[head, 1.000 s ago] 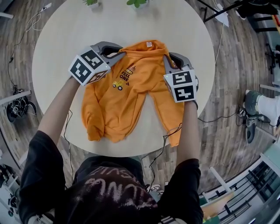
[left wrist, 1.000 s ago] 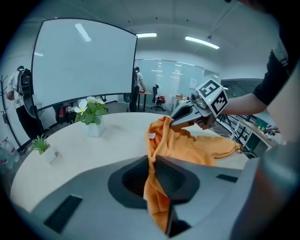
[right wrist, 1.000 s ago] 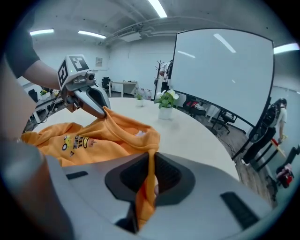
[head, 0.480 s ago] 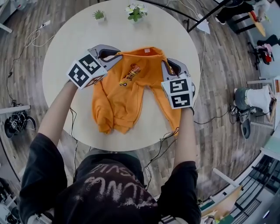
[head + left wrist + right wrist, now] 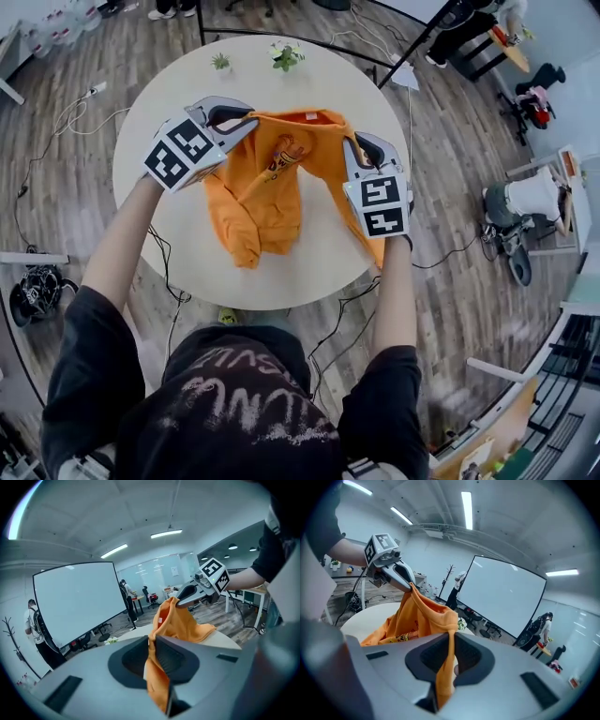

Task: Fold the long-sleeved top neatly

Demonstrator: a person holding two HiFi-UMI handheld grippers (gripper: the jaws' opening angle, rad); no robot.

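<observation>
left gripper (image 5: pixel 152 641): jaws pinched on one shoulder of long-sleeved top (image 5: pixel 258 197) | right gripper (image 5: pixel 451 644): same, other shoulder | top: orange, strung between them over round table (image 5: pixel 178 234) | gripper views alone: white screen (image 5: pixel 75 606), bystanders (image 5: pixel 35 625) | head view alone: small plants (image 5: pixel 286 54) | chest print (image 5: pixel 279 157): unreadable

Round cream table (image 5: pixel 309 272) on wood-plank floor (image 5: pixel 66 197); 2 sm. potted plants (image 5: pixel 286 54) at far edge. Big white screen (image 5: pixel 75 604) beyond, ceiling strip lights (image 5: pixel 167 534), white cable (image 5: pixel 75 117) far left.
</observation>
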